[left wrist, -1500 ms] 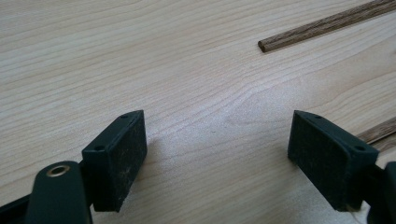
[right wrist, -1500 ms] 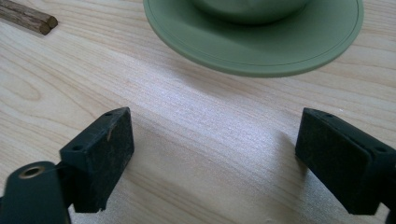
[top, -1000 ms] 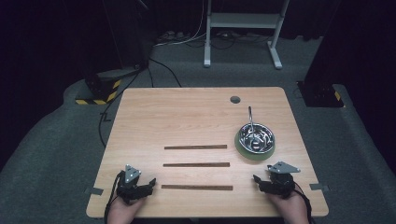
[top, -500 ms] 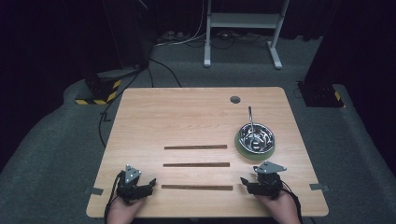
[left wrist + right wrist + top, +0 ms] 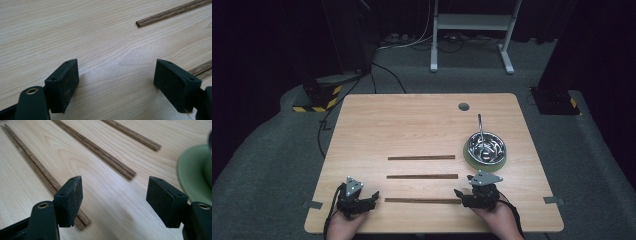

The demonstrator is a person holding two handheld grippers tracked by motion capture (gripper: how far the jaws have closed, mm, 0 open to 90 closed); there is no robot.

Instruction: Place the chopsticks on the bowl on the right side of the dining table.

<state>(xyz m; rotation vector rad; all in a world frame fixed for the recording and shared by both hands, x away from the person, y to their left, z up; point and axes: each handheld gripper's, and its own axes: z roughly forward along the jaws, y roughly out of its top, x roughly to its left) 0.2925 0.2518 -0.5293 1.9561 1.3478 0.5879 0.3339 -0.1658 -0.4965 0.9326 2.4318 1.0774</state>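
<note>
Three dark wooden sticks lie parallel on the light wood table: the far stick (image 5: 421, 157), the middle stick (image 5: 422, 176) and the near stick (image 5: 422, 200). My right gripper (image 5: 459, 198) is at the near stick's right end, pointing left. In the right gripper view its jaws (image 5: 115, 200) stand open, and the near stick (image 5: 32, 162) runs under the left jaw without being gripped. My left gripper (image 5: 373, 199) rests by the near stick's left end, open (image 5: 115, 82) over bare wood. A stick's tip (image 5: 202, 67) shows beside its right jaw.
A metal bowl (image 5: 485, 146) with a utensil standing in it sits on a green saucer (image 5: 472, 159) at the table's right, just beyond my right gripper. The saucer's rim (image 5: 195, 175) shows in the right gripper view. A cable hole (image 5: 463, 106) is near the far edge.
My right gripper has moved left along the front of the table, up to the near stick's right end. The left gripper and the sticks have stayed put.
</note>
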